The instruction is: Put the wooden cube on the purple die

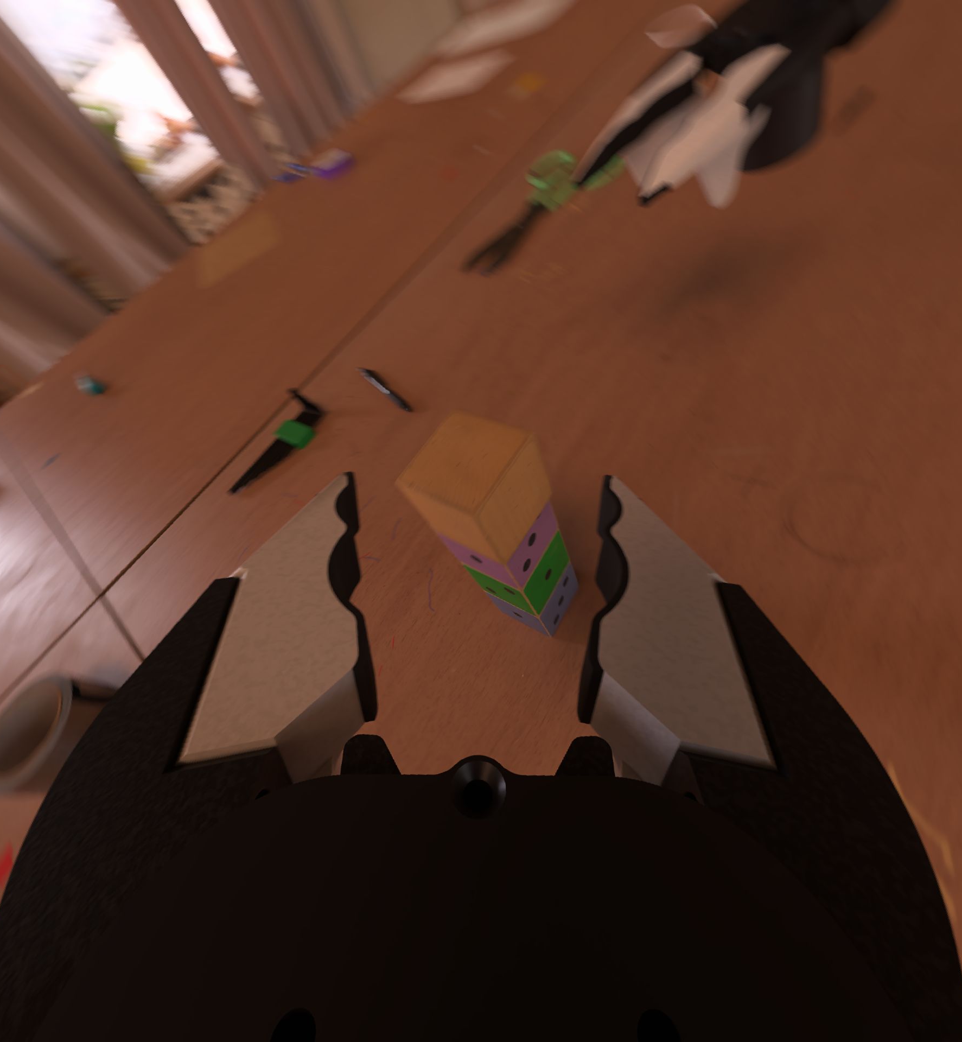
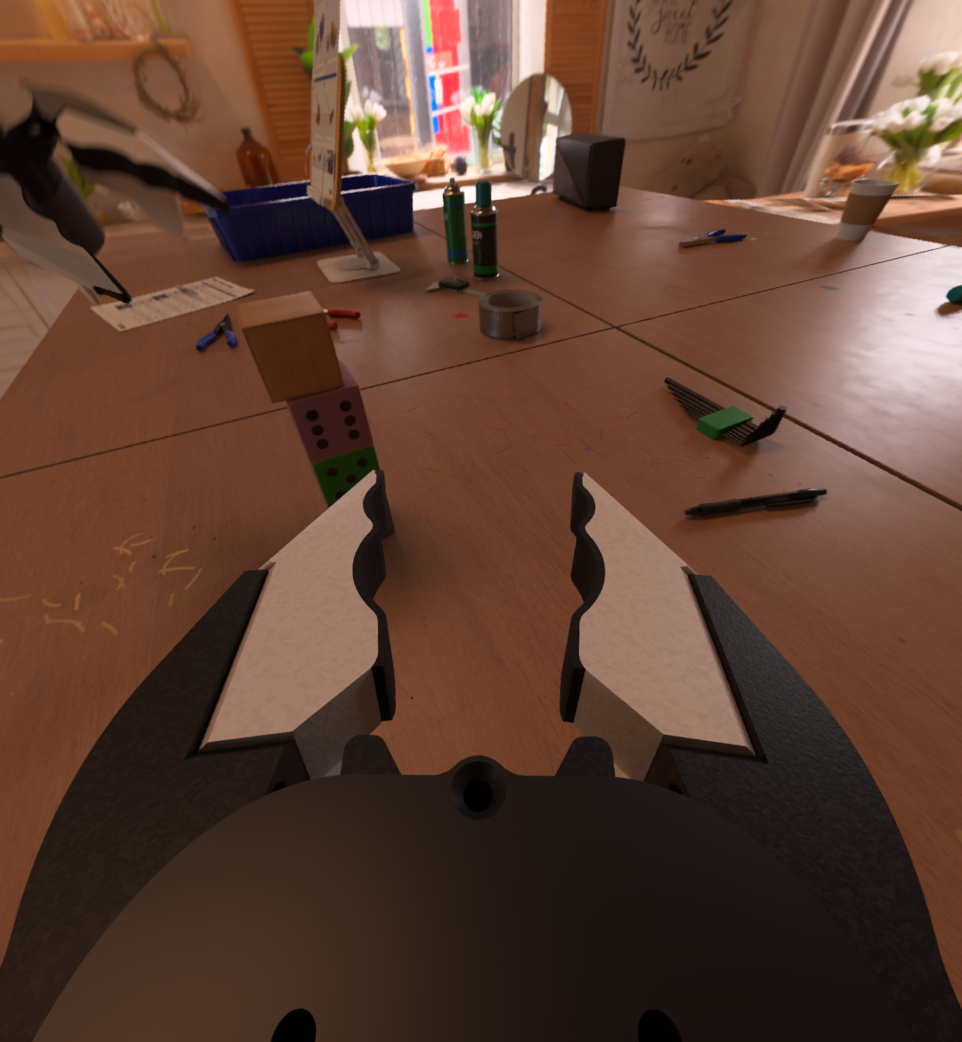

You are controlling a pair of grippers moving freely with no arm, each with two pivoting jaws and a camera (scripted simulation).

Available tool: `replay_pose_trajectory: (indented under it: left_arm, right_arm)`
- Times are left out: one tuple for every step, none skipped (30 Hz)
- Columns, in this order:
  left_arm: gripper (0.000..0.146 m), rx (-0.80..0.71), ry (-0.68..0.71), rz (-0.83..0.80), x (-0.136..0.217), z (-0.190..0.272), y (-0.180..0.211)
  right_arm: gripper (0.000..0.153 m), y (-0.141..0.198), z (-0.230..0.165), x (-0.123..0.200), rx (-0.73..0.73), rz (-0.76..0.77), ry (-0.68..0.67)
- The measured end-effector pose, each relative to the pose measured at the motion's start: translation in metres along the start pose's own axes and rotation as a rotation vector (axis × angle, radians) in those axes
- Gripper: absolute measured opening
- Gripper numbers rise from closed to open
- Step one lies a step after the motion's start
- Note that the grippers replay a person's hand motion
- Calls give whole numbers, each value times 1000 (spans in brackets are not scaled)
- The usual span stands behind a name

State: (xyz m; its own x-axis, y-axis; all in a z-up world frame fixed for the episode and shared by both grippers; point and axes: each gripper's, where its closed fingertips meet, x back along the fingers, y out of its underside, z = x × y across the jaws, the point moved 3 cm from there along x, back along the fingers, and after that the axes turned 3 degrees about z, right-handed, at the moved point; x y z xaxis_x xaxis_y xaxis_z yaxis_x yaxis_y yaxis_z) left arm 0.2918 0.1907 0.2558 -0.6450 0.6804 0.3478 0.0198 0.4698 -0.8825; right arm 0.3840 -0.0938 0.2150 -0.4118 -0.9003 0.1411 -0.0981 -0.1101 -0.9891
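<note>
The cube (image 1: pixel 475 485) sits on top of a little tower on the bench (image 1: pixel 692 423): plain pale wood, faint grain, sharp edges, bigger than the dice under it, so it overhangs them. Right below it is the purple die (image 1: pixel 529 544) with black pips, then a green die (image 1: pixel 546 572), then a bluish-grey die (image 1: pixel 557 606) touching the bench. From the right wrist view the cube (image 2: pixel 292 352) sits slightly off-centre on the purple die (image 2: pixel 332 423), and the tower leans a bit to the eye; the green die (image 2: pixel 346 473) is partly hidden behind that claw's left finger, and the bottom die cannot be seen there.

The left claw (image 1: pixel 478 490) hangs above the tower, fingers spread wide, touching nothing. The right claw (image 2: pixel 475 485) is low over the bench just beside the tower, also spread and empty. The left claw also shows far off in the right wrist view (image 2: pixel 123 248), spread open up in the air.

Scattered well apart from the tower: a tape roll (image 2: pixel 509 314), a hex-key set (image 2: pixel 726 420) with a green holder, a black pen (image 2: pixel 754 502).
</note>
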Motion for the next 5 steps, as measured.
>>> replay_pose_trajectory:
  left_arm:
    - [75,52,-88,47,7,-1,9]
    - [63,110,-170,87,14,-3,19]
    - [44,182,-236,124,17,-3,31]
    - [19,271,-264,150,17,0,44]
    - [0,349,-247,143,14,4,55]
  right_arm:
    - [66,-1,3,4,-7,11,7]
    - [66,-2,6,8,-17,21,16]
    - [66,-3,10,12,-28,30,28]
    - [66,-3,14,16,-38,34,44]
    - [66,-2,18,20,-47,25,65]
